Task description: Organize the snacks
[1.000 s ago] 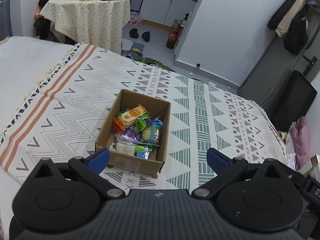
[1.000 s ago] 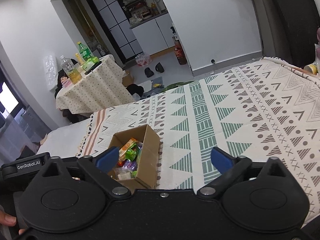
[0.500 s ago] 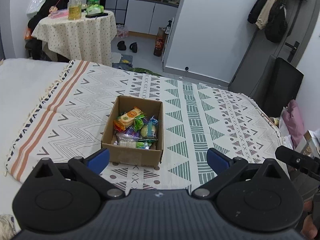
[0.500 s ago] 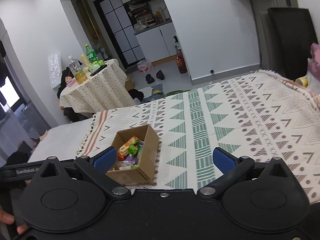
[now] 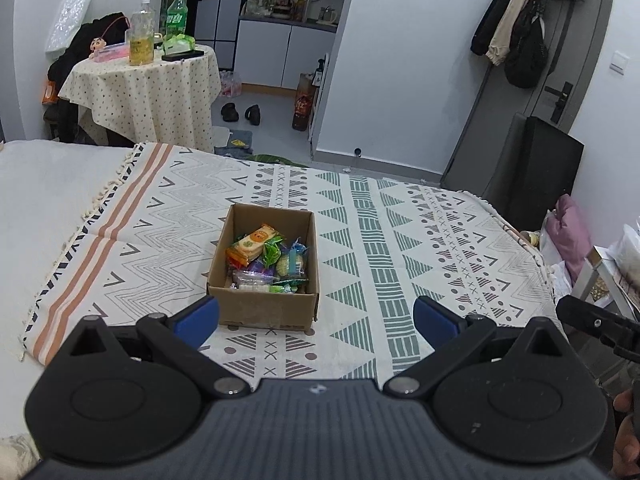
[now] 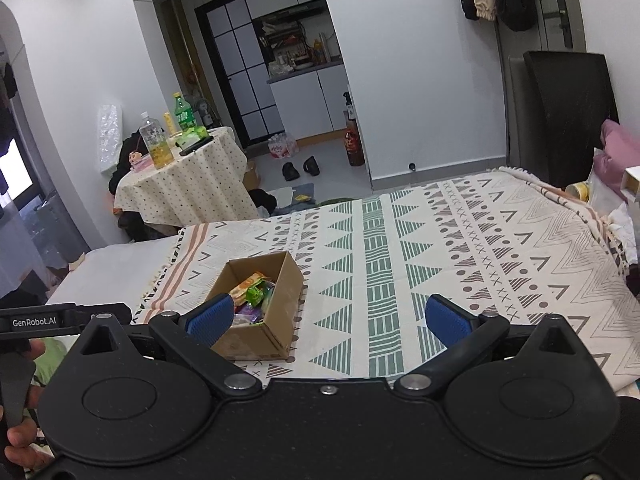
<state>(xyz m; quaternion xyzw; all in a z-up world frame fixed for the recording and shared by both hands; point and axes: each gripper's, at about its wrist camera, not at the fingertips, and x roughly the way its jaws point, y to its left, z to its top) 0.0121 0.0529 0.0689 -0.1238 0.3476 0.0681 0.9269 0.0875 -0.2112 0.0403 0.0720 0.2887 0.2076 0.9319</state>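
Left wrist view: the left tongs [image 5: 316, 318] are spread wide and hold nothing, their blue pads well apart above the patterned bedspread [image 5: 400, 240] that covers the bed. Between and just beyond the pads sits an open cardboard box [image 5: 262, 304], resting flat on the bedspread. Inside it lie the wrapped snacks [image 5: 266, 258], among them an orange packet of crackers [image 5: 250, 244] on top and green and purple wrappers beneath. At the far left stands a round bench under a dotted cloth [image 5: 144, 92], carrying two drink bottles [image 5: 160, 26].

Right wrist view: the right tongs [image 6: 328, 320] are also wide and empty. The cardboard box [image 6: 260, 336] lies toward the left pad [image 6: 210, 320], which overlaps its near left corner in the picture; whether they touch cannot be told. The snacks [image 6: 254, 296] fill its near end. A hand [image 6: 24, 440] grips the other tool's handle at the lower left.
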